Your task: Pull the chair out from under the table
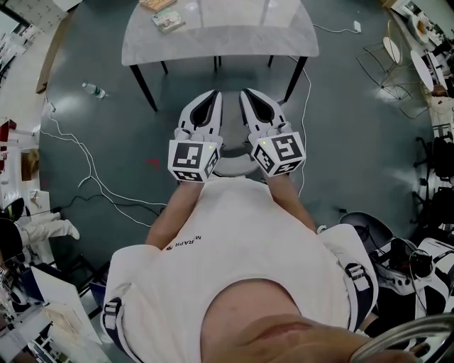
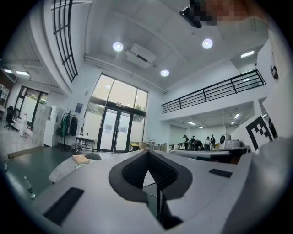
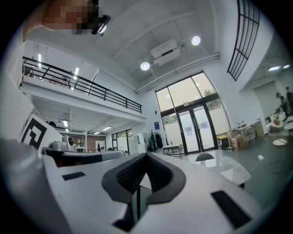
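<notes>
Grey polished floor (image 1: 120,120) spreads through a tall hall with glass doors. Ahead of both grippers stands a marble-topped table (image 1: 220,39) on black legs. Directly below and between them sits a pale rounded shape (image 1: 233,164), probably the chair's seat or back, clear of the tabletop's near edge, though little of it shows. It looks rigid and light enough to slide, and its upper edge seems the place to grip. The left gripper (image 1: 212,94) and right gripper (image 1: 245,93) hover side by side, jaws closed on nothing. Beyond the left gripper a book (image 1: 169,21) lies on the table. On the floor to that gripper's left is a plastic bottle (image 1: 92,90), its contents indiscernible.
</notes>
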`<state>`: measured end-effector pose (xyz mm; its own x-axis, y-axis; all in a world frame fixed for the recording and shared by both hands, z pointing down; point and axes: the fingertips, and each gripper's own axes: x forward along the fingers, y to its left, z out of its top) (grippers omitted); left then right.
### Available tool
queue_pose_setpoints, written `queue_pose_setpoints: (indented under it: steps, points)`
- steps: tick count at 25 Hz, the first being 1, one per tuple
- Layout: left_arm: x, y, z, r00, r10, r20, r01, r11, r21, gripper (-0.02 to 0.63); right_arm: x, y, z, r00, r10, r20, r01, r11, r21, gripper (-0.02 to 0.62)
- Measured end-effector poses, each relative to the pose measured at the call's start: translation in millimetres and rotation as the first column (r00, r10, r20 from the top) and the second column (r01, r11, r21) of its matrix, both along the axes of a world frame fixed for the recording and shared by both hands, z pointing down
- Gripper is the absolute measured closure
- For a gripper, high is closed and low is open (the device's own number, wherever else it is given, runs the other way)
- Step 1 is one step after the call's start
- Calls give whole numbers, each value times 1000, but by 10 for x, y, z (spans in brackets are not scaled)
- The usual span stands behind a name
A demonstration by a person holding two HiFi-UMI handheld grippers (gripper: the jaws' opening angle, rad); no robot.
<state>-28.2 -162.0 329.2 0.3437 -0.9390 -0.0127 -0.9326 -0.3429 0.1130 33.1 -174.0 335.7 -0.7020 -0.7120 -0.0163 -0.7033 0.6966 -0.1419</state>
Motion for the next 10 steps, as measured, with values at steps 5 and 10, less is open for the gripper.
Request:
queue_pose_setpoints:
  steps: [5,10]
  points:
    - [37,-5,32,1000,-1,15,1,1000,-5,601,30,-3,25,1000,2,3,-2,1000,-4,581]
    - [120,-18,44,1000,7,24,-6,1000,-12,601,80,-15,25,1000,3,2,-3,1000,-4,581]
